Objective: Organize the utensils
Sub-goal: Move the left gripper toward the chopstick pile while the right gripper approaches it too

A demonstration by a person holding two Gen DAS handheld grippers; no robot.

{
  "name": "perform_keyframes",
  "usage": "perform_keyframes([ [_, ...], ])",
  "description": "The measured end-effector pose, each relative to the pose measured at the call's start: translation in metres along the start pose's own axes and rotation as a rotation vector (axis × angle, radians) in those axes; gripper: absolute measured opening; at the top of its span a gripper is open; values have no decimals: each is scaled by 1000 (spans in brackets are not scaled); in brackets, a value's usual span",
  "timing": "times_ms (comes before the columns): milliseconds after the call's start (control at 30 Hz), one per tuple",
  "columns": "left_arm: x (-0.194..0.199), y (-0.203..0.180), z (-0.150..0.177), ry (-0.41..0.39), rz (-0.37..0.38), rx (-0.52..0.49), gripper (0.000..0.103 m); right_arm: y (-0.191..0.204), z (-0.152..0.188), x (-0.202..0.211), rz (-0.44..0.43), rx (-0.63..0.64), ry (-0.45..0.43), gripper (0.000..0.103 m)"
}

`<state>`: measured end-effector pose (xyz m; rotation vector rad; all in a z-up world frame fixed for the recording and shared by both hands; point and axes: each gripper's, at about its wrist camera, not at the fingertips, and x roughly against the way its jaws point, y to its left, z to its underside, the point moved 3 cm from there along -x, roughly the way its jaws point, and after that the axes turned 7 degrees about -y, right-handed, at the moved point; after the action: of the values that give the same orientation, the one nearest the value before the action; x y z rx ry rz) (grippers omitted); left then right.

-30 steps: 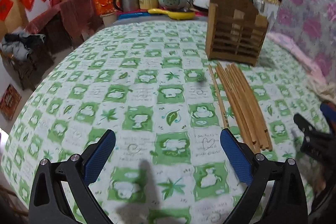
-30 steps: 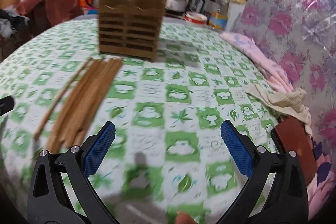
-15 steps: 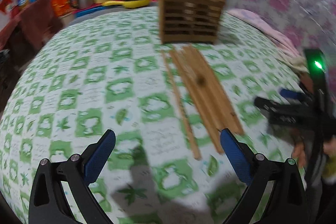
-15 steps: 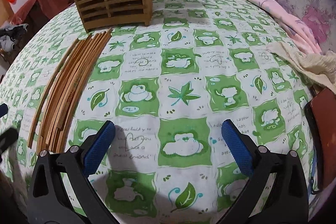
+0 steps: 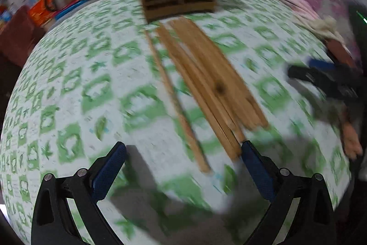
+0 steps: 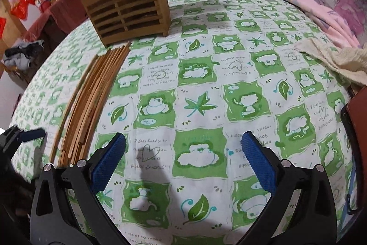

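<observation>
Left gripper spread wide, gripping nothing, near ends of the chopsticks lying between its fingers. Right gripper likewise wide, empty, over bare tablecloth, chopsticks just left. Farther off, wooden holder upright beyond the bundle. Sharp only from the right wrist: cream cloth.

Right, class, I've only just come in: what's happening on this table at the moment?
A person holds a pair of tongs in each hand over a green-and-white tablecloth. A bundle of wooden chopsticks lies flat in front of an empty-looking wooden holder. The left tongs are open, with the near ends of the chopsticks lying between their tips, not gripped. The right tongs are open too, over bare cloth beside the bundle. Nothing has gone into the holder yet.
</observation>
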<state>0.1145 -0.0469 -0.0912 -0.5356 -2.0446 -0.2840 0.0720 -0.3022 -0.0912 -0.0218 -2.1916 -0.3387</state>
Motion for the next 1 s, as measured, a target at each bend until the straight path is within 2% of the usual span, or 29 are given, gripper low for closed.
perform_keyframes([
  [67,-1,14,-7,-1,19,63,97,-2,-1,1,-1,-7,-11,97],
  [200,11,33,-16,-63,68,157,97,0,-4,8,-6,6,-56,97],
  [267,12,32,-20,-76,61,164,97,6,-5,13,-4,45,-81,97],
  [367,2,27,-27,-52,54,160,97,22,-4,18,-9,137,-105,97],
  [533,-18,30,-32,4,55,203,97,53,2,11,-47,268,-65,93],
  [667,-15,51,-33,-11,69,293,97,60,1,1,-115,245,-5,90],
  [800,0,70,-33,-73,62,357,97,77,0,-14,-167,231,57,88],
  [933,1,81,-32,-72,43,395,97,86,-2,-26,-162,229,85,87],
  [967,-1,82,-31,-61,36,400,97,83,-4,-26,-146,218,82,85],
  [1000,-3,83,-29,-47,25,403,97,74,-6,-26,-109,191,70,76],
])
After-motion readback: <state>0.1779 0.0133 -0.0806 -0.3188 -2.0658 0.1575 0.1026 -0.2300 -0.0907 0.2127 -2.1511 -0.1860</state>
